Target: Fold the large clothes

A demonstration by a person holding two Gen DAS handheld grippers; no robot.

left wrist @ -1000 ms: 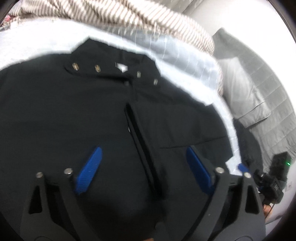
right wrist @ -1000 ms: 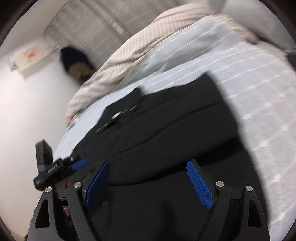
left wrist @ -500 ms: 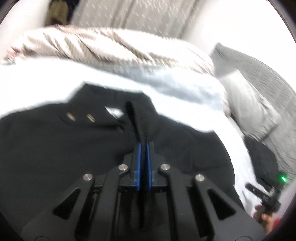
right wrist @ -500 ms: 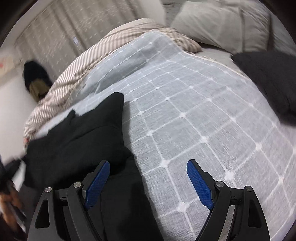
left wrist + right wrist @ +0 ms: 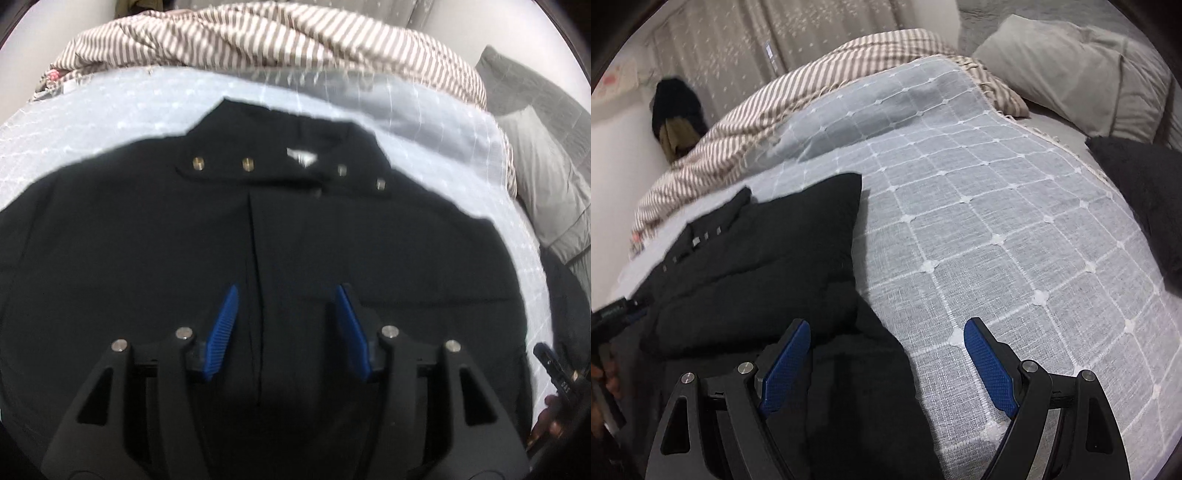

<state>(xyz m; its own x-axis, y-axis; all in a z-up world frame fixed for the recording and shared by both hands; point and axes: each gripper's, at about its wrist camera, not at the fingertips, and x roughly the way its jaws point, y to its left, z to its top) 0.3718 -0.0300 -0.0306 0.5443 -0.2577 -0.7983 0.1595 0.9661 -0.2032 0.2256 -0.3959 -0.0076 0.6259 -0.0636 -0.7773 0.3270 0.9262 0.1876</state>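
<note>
Black cloth fills the left wrist view: a jacket (image 5: 147, 258) lies flat on the bed's pale blue, white-gridded coverlet (image 5: 997, 229), its collar at the far end and its body running toward the near edge, so the long axis goes near to far. A small white label (image 5: 301, 158) sits inside the collar, its print too blurred to read, and brass snaps (image 5: 246, 164) line the collar band on either side of it. The front placket seam (image 5: 253, 266) runs straight down from the collar between the blue pads of the left tongs (image 5: 286, 325), which are spread apart, grip nothing and hover over the fabric. In the right wrist view the jacket occupies the left part of the bed, with a sleeve or side panel folded in over the body. The right tongs (image 5: 882, 354) are likewise released, the left pad over the black hem and the right pad over bare coverlet. A striped brown-and-white blanket (image 5: 295, 40) is bunched at the far end of the bed, a grey pillow (image 5: 1078, 74) lies far right, and a dark cushion (image 5: 1145, 192) rests at the right edge.
</note>
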